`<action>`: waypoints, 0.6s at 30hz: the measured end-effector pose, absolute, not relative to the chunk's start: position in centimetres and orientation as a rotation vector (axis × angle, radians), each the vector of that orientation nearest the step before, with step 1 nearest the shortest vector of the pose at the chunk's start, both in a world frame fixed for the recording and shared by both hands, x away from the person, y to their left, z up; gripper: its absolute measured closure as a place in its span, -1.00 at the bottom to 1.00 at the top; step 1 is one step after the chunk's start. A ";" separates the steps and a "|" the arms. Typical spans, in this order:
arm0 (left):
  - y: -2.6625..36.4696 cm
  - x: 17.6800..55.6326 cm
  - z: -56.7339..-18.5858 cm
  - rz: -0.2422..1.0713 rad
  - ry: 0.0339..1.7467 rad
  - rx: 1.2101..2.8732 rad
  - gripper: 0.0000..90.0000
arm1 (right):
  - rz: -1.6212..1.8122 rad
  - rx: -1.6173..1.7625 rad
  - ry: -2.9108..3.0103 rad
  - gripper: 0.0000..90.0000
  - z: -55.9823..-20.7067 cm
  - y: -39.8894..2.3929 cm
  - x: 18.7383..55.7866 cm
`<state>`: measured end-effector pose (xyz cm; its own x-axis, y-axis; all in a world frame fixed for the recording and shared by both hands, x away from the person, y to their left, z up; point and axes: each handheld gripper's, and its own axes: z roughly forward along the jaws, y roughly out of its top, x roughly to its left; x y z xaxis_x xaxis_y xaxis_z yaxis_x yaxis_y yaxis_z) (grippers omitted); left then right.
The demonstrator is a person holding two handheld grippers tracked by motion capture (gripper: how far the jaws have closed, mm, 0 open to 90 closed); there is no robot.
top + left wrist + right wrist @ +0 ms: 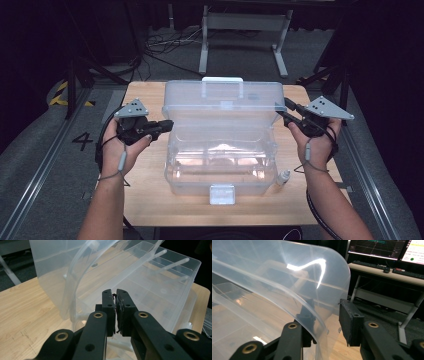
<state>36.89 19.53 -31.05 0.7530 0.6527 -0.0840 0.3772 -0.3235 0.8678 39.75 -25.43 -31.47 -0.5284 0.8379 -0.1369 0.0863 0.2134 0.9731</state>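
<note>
A clear plastic box (172, 165) stands in the middle of the wooden table (145, 200), its lid (225, 97) raised upright at the back. My left gripper (167, 124) is level at the box's left side, by the lid's lower corner. In the left gripper view its jaws (116, 293) are shut with nothing between them, pointing at the box wall (160, 282) and lid (50, 272). My right gripper (287, 107) is at the lid's right edge. Its jaws (327, 305) straddle that lid edge (274, 272): one finger behind the plastic, the other standing off with a gap.
A small white bottle (283, 176) lies on the table by the box's front right corner. The box's latch (222, 194) faces me. Beyond the table stand a metal desk frame (245, 30) and floor cables (165, 45); monitors (374, 247) show in the right gripper view.
</note>
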 end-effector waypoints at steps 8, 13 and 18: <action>20.3 36.5 -31.4 0.344 0.810 1.962 0.89 | 1.312 0.855 1.773 0.53 -31.2 -25.0 40.1; 21.0 36.3 -32.0 0.338 0.838 1.982 0.89 | 1.303 0.855 1.767 0.55 -31.1 -24.9 40.4; 21.5 36.1 -32.3 0.334 0.848 1.987 0.90 | 1.310 0.864 1.756 0.55 -31.0 -24.8 40.9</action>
<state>36.07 21.49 -32.29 0.7258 0.6809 -0.0975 0.4314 -0.3402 0.8356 40.91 -24.80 -30.95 -0.4764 0.8607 -0.1799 0.0730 0.2426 0.9674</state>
